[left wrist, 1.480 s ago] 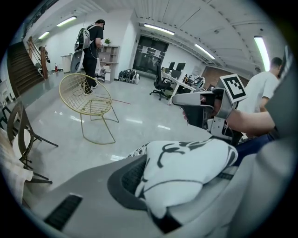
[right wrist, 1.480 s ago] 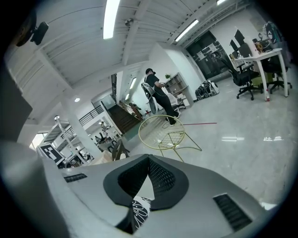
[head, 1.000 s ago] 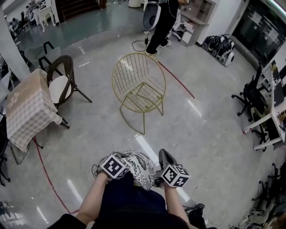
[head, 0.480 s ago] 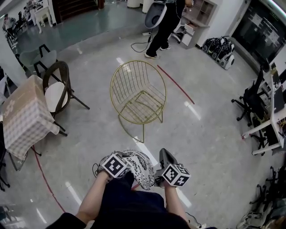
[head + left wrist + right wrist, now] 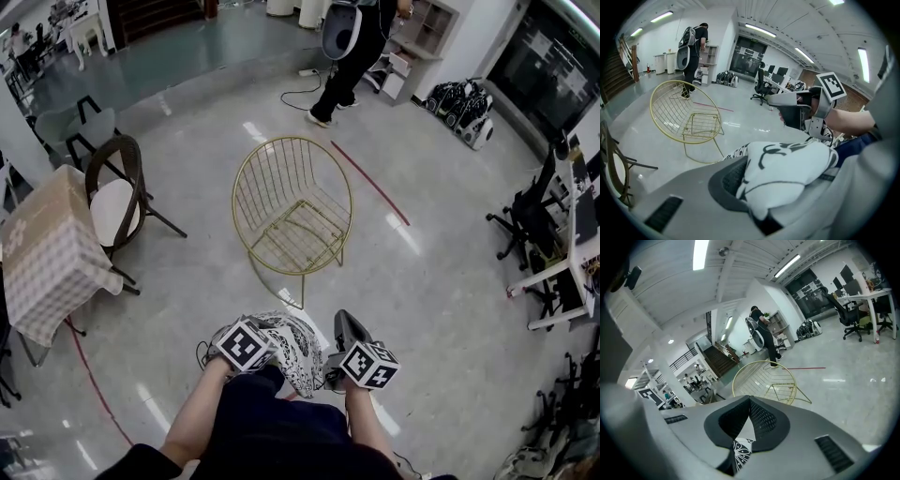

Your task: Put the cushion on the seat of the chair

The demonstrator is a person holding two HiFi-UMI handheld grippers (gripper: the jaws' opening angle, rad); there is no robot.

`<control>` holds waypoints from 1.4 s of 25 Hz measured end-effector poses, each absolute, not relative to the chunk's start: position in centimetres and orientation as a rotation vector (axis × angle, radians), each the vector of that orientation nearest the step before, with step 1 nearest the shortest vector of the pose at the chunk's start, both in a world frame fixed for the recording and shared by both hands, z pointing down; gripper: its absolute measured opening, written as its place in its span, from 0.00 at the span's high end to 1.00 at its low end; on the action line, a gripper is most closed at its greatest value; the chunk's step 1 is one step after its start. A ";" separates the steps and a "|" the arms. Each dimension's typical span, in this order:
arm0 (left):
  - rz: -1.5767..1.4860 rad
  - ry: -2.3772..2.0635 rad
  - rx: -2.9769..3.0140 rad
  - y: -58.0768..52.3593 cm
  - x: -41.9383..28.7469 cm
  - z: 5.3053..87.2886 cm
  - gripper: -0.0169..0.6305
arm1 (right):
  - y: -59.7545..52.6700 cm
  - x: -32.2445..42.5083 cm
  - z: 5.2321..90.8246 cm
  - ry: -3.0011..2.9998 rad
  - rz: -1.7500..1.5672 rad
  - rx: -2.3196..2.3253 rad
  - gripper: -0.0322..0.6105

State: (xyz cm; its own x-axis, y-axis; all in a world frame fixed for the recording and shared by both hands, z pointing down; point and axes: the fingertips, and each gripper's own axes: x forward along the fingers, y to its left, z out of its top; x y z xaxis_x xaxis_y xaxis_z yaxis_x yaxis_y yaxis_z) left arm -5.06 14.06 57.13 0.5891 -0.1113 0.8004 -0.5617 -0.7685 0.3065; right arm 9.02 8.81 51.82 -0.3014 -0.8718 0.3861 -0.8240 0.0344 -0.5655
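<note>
Glossy grey floor (image 5: pixel 441 281): gold wire chair (image 5: pixel 292 211) straight ahead of patterned cushion (image 5: pixel 291 342), which left claw (image 5: pixel 757 194) and right claw (image 5: pixel 746 430) both pinch, equally near.

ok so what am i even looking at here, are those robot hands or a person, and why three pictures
No robot here: a person carries a two-jaw gripper in each hand; the cubes with square markers are part of those tools. The head view looks down from a camera on the person's head; the other two cameras ride on the grippers and look along their jaws. Both the left gripper and the right gripper are shut on a black-and-white patterned cushion, held in front of the person. Ahead on the floor stands a gold wire chair with a bare seat, where the cushion is meant to go.
</note>
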 end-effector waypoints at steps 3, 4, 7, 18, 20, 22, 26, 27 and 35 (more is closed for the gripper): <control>1.095 -0.516 2.280 13.0 -5.0 57.1 0.94 | 7.5 9.1 51.5 2.202 -1.118 -1.825 0.91; 1.097 -0.510 2.284 12.6 -4.9 57.1 0.94 | 7.1 9.2 51.4 2.199 -1.114 -1.830 0.91; 1.102 -0.491 2.303 11.7 -4.9 57.1 0.94 | 6.3 9.3 51.6 2.179 -1.119 -1.846 0.91; 1.059 -0.536 2.335 7.7 -5.3 55.6 0.94 | 4.5 9.4 50.3 2.132 -1.076 -1.853 0.91; 1.053 -0.535 2.341 7.2 -5.3 55.3 0.94 | 4.2 9.7 50.0 2.114 -1.070 -1.855 0.91; 1.057 -0.531 2.342 7.0 -5.2 55.2 0.94 | 3.9 9.9 49.9 2.106 -1.069 -1.855 0.91; 1.072 -0.523 2.337 6.7 -5.2 55.6 0.94 | 3.3 9.7 50.1 2.119 -1.077 -1.853 0.91; 1.071 -0.522 2.335 6.6 -5.2 55.6 0.94 | 3.2 9.7 50.2 2.122 -1.082 -1.852 0.91; 1.056 -0.528 2.303 5.1 -4.5 56.7 0.94 | 0.6 9.9 51.1 2.165 -1.104 -1.840 0.91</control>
